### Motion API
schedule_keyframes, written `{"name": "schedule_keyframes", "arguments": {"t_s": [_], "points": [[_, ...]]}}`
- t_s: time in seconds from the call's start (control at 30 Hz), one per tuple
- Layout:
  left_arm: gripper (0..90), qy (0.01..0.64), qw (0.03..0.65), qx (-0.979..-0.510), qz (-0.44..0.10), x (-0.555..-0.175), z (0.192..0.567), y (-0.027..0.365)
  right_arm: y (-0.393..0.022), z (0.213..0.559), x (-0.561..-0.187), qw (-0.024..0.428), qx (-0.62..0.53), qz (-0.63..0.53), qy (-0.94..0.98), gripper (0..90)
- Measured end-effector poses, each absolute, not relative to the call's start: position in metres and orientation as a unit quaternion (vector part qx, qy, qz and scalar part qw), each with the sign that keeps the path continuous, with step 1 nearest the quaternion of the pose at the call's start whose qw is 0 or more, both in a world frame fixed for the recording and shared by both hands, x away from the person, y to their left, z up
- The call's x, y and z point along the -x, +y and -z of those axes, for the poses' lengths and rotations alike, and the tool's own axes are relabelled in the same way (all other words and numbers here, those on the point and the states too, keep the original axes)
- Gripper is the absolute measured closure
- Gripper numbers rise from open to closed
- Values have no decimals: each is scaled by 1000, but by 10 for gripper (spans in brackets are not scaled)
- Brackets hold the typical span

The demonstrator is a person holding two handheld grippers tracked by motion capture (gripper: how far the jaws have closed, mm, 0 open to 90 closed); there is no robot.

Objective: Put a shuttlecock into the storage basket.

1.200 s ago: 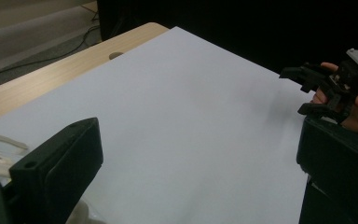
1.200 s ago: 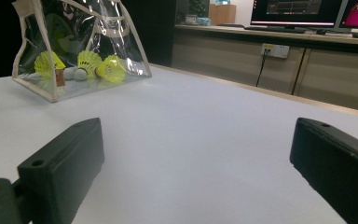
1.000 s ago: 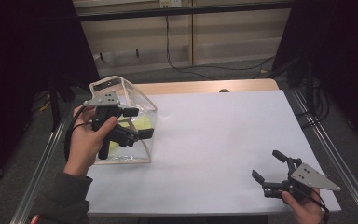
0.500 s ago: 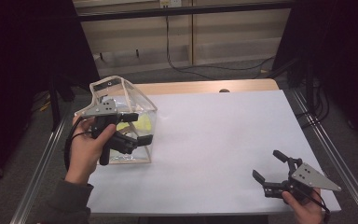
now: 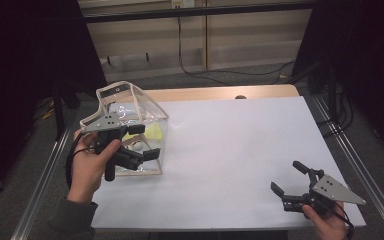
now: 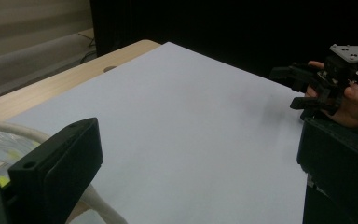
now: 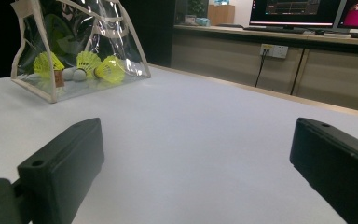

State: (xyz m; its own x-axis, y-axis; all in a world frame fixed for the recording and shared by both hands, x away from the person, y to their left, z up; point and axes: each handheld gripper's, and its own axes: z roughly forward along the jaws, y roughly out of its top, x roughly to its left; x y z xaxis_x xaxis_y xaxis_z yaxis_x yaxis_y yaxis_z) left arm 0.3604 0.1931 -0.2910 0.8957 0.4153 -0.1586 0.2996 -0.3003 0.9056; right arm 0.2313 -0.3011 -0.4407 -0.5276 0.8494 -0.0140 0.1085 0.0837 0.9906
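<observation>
A clear plastic bag (image 5: 141,111) with cream edging stands at the table's left, also visible in the right gripper view as the bag (image 7: 103,29). Inside lie yellow shuttlecocks (image 7: 89,62), seen from above as shuttlecocks (image 5: 153,133). My left gripper (image 5: 147,141) hovers open at the bag's near right side, nothing between its jaws. In the left gripper view the left gripper (image 6: 200,177) spans bare sheet, with the bag's cream rim (image 6: 14,129) beside one jaw. My right gripper (image 5: 288,178) is open near the front right corner; its own view shows the right gripper (image 7: 198,168) facing the bag from afar.
A white sheet (image 5: 240,150) covers the table, with a wooden strip (image 5: 205,93) along the far edge. Metal rails (image 5: 352,155) run down both sides. Cabinets and monitors (image 7: 298,11) stand beyond the table.
My left gripper has drawn slightly toward the person and lower, beside the bag's front. The bag's top has shifted a little left. The right gripper has stayed put.
</observation>
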Motion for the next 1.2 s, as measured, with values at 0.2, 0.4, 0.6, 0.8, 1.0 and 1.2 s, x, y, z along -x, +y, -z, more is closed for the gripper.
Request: {"name": "schedule_keyframes", "arguments": {"t_s": [0.2, 0.4, 0.6, 0.8, 1.0, 1.2], "points": [[0, 215, 553, -804, -47, -358, 295, 191, -301, 441, -231, 324, -363, -572, 661, 27], [0, 207, 553, -806, -43, -356, 298, 189, -301, 441, -231, 324, -363, -572, 661, 27], [0, 204, 559, -803, -43, -354, 306, 189, -301, 441, -231, 324, -362, -572, 661, 27], [0, 201, 557, -804, -49, -352, 312, 193, -301, 440, -231, 324, -363, -572, 660, 27], [0, 195, 557, -805, -56, -350, 318, 196, -301, 440, -231, 324, -362, -572, 661, 27], [0, 200, 561, -801, -57, -348, 324, 198, -302, 440, -231, 324, -363, -571, 661, 26]]}}
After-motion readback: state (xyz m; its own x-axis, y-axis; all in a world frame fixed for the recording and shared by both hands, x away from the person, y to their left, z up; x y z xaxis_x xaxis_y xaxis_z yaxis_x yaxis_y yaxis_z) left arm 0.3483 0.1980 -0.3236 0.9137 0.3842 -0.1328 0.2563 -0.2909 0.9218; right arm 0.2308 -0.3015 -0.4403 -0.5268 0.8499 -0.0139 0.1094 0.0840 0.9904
